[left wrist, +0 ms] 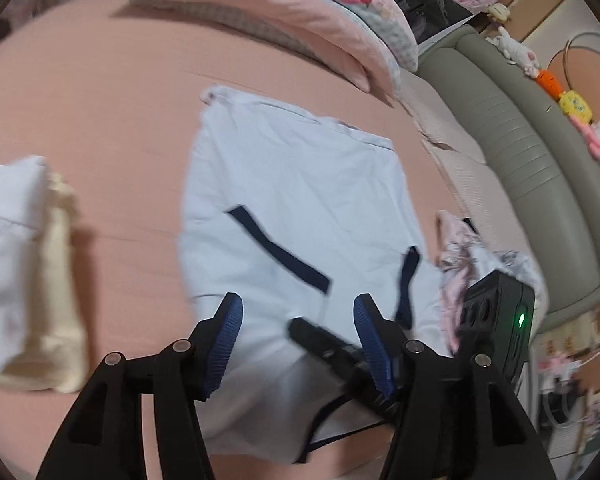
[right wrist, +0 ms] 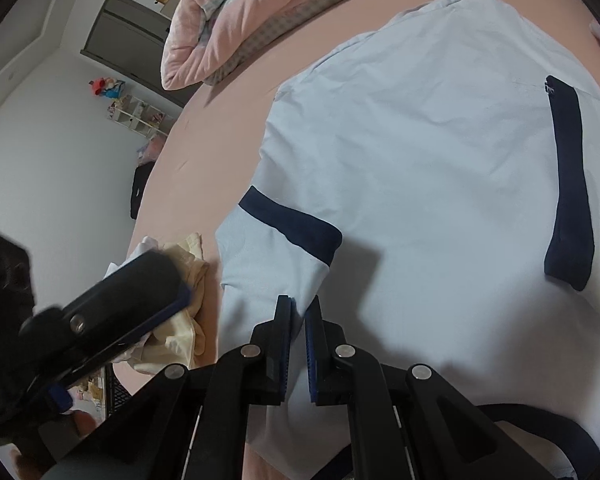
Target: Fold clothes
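The light blue T-shirt (right wrist: 420, 152) lies spread on the pink bed sheet (left wrist: 100, 120), its body reaching away toward the far rumpled quilt (left wrist: 292, 12), its collar end nearest the person. Both navy-trimmed sleeves (right wrist: 292, 224) are turned in over the chest, so it looks partway folded: sides in, length yet to be halved, as I judge it.

The right tongs (right wrist: 298, 316) stand almost closed at the near end, a thin gap between the blue pads, with the pale cloth just at the tips. Whether they pinch a layer I cannot tell. The left tongs (left wrist: 296, 312) hang wide open above the near part of the shirt, gripping nothing.

To do this fold well, I reckon each tool should take a near corner, catching every layer there including the tucked sleeve, so nothing slides out as the edge lifts. Both sides ought to travel together and level, toward the far hem (left wrist: 296, 120), and be laid down edge to edge before letting go. The cloth is thin and creases easily, so a light tug outward would keep it flat.

To the left lies a cream and white pile of clothes (left wrist: 24, 264), folded by the look of it; to the right a pink patterned garment (left wrist: 456, 256) lies crumpled beside the shirt.
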